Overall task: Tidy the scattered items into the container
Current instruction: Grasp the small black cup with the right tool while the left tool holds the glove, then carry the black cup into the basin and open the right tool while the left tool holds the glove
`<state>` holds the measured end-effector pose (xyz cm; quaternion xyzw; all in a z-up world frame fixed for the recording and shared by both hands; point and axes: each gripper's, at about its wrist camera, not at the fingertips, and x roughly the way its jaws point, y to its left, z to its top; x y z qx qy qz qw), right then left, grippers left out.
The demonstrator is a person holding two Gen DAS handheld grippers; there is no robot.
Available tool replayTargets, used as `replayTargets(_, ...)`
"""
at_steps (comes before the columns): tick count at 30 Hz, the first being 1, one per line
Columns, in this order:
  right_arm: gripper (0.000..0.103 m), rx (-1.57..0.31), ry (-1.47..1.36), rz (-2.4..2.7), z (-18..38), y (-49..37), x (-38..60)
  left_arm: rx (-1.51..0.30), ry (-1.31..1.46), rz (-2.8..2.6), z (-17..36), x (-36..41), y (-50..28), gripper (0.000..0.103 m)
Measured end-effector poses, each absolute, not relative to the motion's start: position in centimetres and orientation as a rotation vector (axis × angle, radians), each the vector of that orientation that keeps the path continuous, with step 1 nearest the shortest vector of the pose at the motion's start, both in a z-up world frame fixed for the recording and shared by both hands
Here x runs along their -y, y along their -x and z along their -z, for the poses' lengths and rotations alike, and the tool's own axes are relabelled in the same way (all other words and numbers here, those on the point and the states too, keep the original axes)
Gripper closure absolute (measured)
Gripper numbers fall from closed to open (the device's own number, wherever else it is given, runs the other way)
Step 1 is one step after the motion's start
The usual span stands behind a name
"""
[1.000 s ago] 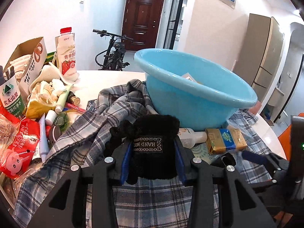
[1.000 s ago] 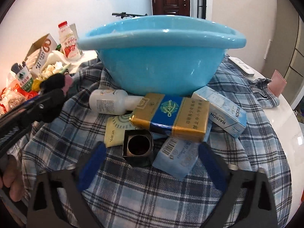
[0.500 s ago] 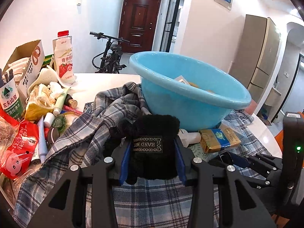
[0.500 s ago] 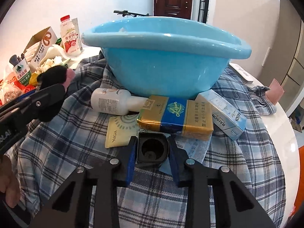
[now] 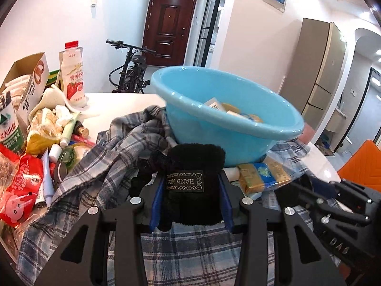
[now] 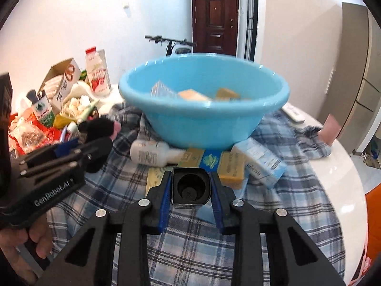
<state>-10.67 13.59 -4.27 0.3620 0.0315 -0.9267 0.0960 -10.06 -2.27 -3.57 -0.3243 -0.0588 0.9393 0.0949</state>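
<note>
Both jaws are closed on things right now. At the lower middle of the left wrist view, my left gripper (image 5: 190, 197) squeezes a fuzzy black glove (image 5: 194, 178) between its blue pads. In the right wrist view that same gripper shows at the left edge, with the glove poking out.

At the far left of both views sits a messy pile (image 5: 42, 143) of packets, tubes and a milk bottle (image 5: 72, 71) on the white table (image 5: 123, 101). A plaid shirt (image 5: 114, 147) is spread out in the middle.

Moving right, the blue bowl (image 6: 202, 119) stands on the shirt at the center of the right wrist view. It already has a few small boxes inside. Just in front of it lie a white bottle (image 6: 152, 152), a gold and blue box (image 6: 209, 164) and a pale blue box (image 6: 264, 164).

At the lower middle of that view, my right gripper (image 6: 190, 190) pinches a little black cup (image 6: 190, 186), lifted off the shirt.

I think the step now is carrying. Both things are picked up but not yet in the bowl. Next I should lift each one over the rim, then let go so they drop inside. I must keep my two grippers from bumping.
</note>
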Motion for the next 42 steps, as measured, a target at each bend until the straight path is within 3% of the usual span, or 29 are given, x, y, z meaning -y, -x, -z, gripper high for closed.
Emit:
replayTargets(19,0.070,-0.091,-0.670,2.844,-9.3,12.2,-15.0,-0.032,0.592,-2.908,-10.1,-2.2,10.2,0.063)
replayTargets(34,0.074,-0.107,-0.617,2.860,-11.5,18.5,-14.3,-0.021,0.509,-2.934,-11.7,-2.4,16.8,0.063)
replayTargets(35,0.076,-0.120,-0.617,2.860,-11.4,18.9,-14.2,-0.018,0.522,-2.941,-11.3,-2.1,17.3,0.063)
replayTargets(36,0.086,-0.124,-0.625,2.856,-11.2,19.5,-14.2,-0.015,0.542,-2.950,-10.9,-1.9,17.8,0.063)
replayTargets(42,0.088,-0.108,-0.670,2.859,-9.7,21.7,-14.9,0.038,0.642,-2.901,-9.1,-1.5,20.0,0.063)
